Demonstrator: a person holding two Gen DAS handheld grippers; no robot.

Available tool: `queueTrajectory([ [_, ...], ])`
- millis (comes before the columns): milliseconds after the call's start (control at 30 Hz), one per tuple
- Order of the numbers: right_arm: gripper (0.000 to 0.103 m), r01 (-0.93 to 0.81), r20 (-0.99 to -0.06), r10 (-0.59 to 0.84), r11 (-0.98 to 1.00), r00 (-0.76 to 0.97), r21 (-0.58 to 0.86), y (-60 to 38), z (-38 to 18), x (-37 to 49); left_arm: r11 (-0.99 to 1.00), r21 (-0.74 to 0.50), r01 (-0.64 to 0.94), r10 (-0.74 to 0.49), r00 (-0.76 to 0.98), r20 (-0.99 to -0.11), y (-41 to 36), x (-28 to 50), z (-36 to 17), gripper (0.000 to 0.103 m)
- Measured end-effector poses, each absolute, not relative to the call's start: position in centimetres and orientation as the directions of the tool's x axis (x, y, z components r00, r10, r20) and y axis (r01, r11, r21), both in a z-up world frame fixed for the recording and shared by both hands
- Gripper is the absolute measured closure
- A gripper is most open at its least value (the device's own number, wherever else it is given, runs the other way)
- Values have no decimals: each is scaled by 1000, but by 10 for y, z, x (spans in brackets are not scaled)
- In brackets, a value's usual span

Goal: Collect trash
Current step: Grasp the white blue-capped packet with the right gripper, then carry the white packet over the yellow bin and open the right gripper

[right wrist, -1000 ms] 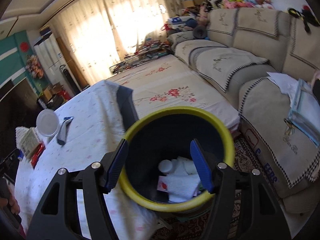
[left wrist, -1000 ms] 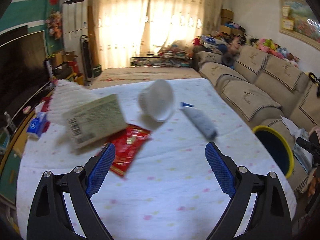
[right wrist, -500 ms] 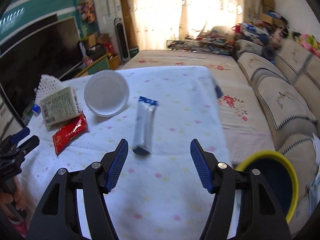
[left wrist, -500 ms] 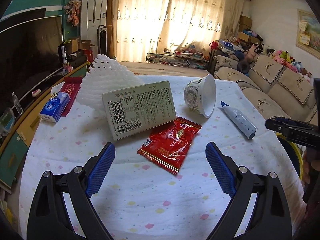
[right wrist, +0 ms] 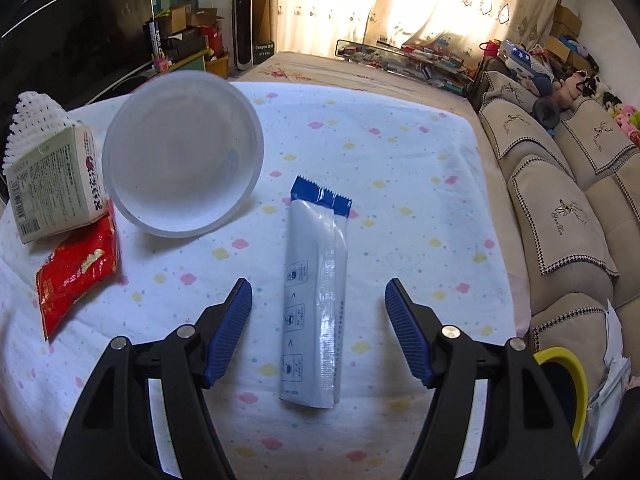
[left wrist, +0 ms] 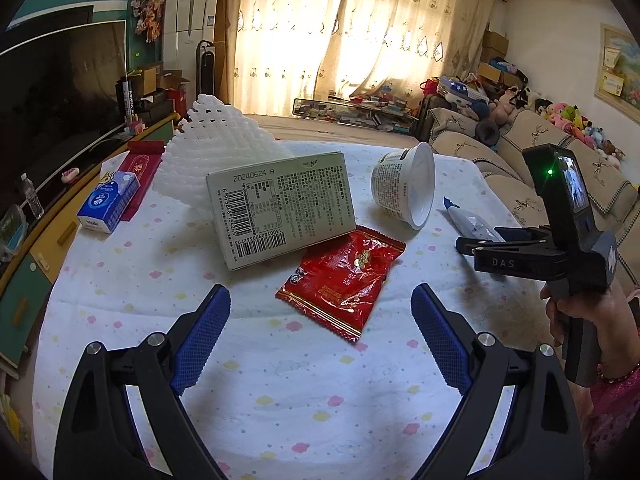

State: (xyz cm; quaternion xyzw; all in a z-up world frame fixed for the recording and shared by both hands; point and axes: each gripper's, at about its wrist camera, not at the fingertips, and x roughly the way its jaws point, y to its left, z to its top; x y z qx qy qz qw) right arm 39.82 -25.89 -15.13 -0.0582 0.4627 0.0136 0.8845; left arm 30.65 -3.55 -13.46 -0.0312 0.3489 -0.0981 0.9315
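1. Left wrist view: the left gripper [left wrist: 320,324] hangs with its jaws spread and nothing between them, above the flowered white tablecloth [left wrist: 280,400] and just short of the crinkled red foil snack packet [left wrist: 343,280]. That packet lies partly under the tilted pale cardboard box with a barcode [left wrist: 282,214], so pulling it out could tip the box onto the white foam fruit net [left wrist: 216,160]. Pads coming down flat could also bunch the cloth.
2. Right wrist view: the right gripper [right wrist: 318,328] is opening its jaws, with the long white and blue plastic sachet [right wrist: 314,300] lying flat between them, untouched. It is thin and slick, so the pads may slide over it or pinch the cloth with it. The tipped white plastic cup [right wrist: 182,168] beside it could roll if nudged. The yellow-rimmed dark bin [right wrist: 568,384] stands past the table's edge, so a loose hold risks a drop short of it.
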Motion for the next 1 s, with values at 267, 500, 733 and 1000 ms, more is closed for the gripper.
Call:
queueTrajectory([
  [267,76,-88,-824,12,995,567,-46,-257,-151,392,980,-111,167,-199,729,-655,-42,308,-137,12],
  [500,83,-99,-823,45,995,566,-14,-264,-150,367,978,-99,181,-201,721,-663,-47,309,-140,12],
  [733,83,-83,-806,94,995,585,56,-283,-144,317,979,-96,181,-199,722,-663,-47,309,-141,12],
  [1000,82,59,-751,42,992,659,108,-352,-122,249,979,-90,184,-197,721,-664,-49,309,-142,12],
])
